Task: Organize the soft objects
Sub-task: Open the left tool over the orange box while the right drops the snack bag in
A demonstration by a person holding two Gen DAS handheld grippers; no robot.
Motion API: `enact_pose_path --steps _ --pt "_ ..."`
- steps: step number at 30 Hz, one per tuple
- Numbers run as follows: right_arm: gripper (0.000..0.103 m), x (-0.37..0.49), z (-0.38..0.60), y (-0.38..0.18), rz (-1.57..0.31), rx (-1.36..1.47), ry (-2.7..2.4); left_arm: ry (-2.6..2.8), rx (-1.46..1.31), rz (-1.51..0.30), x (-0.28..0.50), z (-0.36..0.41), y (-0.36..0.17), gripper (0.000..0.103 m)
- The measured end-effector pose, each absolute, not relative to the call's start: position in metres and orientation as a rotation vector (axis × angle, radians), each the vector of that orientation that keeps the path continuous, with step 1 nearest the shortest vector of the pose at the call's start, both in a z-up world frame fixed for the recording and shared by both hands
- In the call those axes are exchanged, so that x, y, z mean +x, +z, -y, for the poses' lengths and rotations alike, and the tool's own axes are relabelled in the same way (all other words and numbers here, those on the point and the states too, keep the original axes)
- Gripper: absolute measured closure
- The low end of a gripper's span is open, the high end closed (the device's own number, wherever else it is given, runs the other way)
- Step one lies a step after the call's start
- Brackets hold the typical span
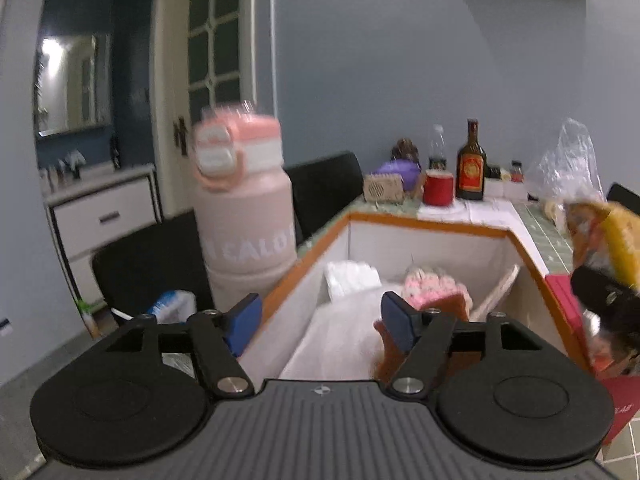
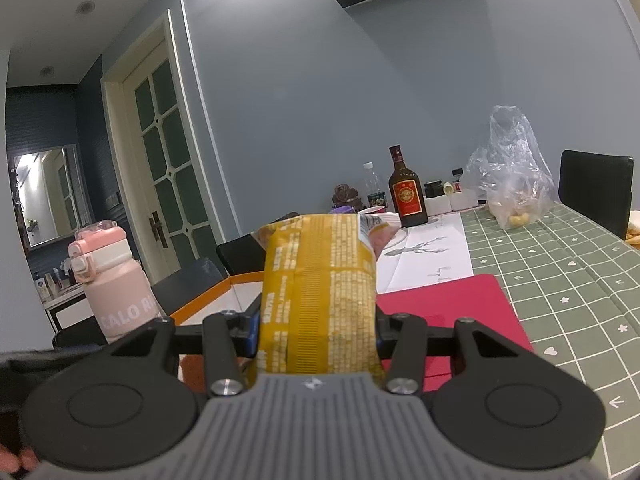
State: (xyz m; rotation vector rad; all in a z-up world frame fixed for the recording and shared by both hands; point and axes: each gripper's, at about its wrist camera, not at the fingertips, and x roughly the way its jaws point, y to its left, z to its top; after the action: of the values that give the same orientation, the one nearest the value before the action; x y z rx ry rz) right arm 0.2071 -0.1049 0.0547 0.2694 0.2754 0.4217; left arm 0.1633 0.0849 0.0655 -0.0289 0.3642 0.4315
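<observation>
My left gripper (image 1: 322, 322) stands open over a white-lined box with an orange rim (image 1: 420, 224), with nothing between its blue pads (image 1: 244, 320). In the box lie a folded white cloth (image 1: 352, 278) and a pink and brown plush item (image 1: 432, 292), which sits just behind the right-hand pad. My right gripper (image 2: 316, 332) is shut on a yellow snack packet (image 2: 320, 280) that sticks up and forward between the fingers. The packet (image 1: 616, 232) also shows at the right edge of the left wrist view. The box rim (image 2: 208, 292) lies to the packet's left.
A pink bottle (image 1: 248, 216) stands left of the box. At the table's far end are a brown bottle (image 2: 406, 196), a red cup (image 1: 438, 188) and a clear plastic bag (image 2: 512, 176). A red folder (image 2: 452, 312) lies on the green checked cloth (image 2: 560, 280). Black chairs surround the table.
</observation>
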Motion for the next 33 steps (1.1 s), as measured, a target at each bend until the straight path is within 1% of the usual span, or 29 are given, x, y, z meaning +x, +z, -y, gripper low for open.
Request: enact_pose_path --steps 1,6,11,15,19,25,29,33 --pt "0.056 0.207 0.105 0.055 -0.274 0.267 0.423 0.433 -0.027 -0.344 0.159 -0.083 0.068 0.016" --pt "0.056 0.205 0.102 0.053 -0.268 0.256 0.445 0.403 0.012 -0.284 0.142 -0.074 0.077 0.016" --pt "0.056 0.200 0.101 0.052 -0.217 0.258 0.485 0.384 0.003 -0.252 0.126 -0.073 0.080 0.016" --pt "0.057 0.206 0.101 0.047 -0.312 0.364 0.591 0.360 0.030 -0.257 0.122 -0.076 0.077 0.016" --pt "0.057 0.211 0.091 0.053 -0.338 0.332 0.568 0.347 0.046 -0.245 0.120 -0.083 0.071 0.016" --pt "0.057 0.221 0.084 0.061 -0.370 0.321 0.551 0.305 -0.055 -0.251 0.115 -0.102 0.067 0.016" --pt "0.057 0.236 0.073 0.069 -0.464 0.305 0.542 0.276 -0.087 -0.257 0.115 -0.108 0.064 0.016" --pt "0.057 0.251 0.062 0.077 -0.498 0.280 0.518 0.266 -0.100 -0.277 0.120 -0.108 0.063 0.016"
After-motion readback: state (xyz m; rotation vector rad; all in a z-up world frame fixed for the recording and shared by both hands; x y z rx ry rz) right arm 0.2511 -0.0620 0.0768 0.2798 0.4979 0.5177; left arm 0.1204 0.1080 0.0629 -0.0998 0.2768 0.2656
